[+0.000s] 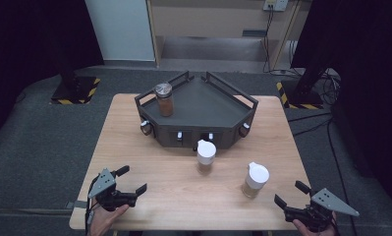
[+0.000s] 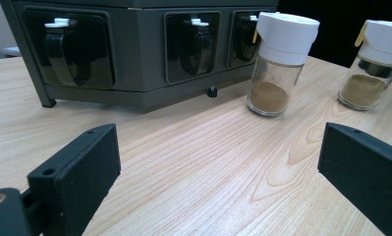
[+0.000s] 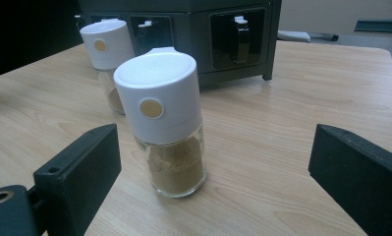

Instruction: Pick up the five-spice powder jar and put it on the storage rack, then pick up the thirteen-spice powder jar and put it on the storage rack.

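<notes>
Two glass spice jars with white caps stand on the wooden table. One jar stands just in front of the dark rack; the other stands to the right and nearer me. A third jar with a metal lid holds brown spice and stands on the rack's left corner. My left gripper hovers open at the table's near left edge. My right gripper is open at the near right, close to the nearer white-capped jar, which is not between its jaws.
The rack is an angular tray with a railed top and several dispenser slots along its front. Beyond the table lie grey floor, two stand bases with yellow-black tape and cables at the right.
</notes>
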Demonstrator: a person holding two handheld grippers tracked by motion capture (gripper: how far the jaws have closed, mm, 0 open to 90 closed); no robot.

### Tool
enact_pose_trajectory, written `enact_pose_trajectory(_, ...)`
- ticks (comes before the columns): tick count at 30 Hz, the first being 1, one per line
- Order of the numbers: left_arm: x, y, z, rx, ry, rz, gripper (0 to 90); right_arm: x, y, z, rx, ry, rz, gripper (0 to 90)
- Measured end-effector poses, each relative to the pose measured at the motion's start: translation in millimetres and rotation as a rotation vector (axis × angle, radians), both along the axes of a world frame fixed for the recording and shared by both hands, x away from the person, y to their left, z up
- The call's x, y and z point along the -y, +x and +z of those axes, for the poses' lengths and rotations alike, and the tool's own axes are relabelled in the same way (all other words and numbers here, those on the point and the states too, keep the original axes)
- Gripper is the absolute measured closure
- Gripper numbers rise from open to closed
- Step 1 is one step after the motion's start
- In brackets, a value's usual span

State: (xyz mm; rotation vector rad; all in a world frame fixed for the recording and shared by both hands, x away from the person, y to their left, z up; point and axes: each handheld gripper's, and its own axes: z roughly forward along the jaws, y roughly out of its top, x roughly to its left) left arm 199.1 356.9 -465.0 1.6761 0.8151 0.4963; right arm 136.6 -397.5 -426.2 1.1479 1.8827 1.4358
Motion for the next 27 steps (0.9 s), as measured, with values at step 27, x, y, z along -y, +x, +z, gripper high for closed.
enact_pose_trajectory(27, -2.3, 1.0, -0.6, -0.014, -0.012, -0.011, 0.0, -5.9, 1.7, 7.4, -0.019, -0.018, -0.005, 2.2)
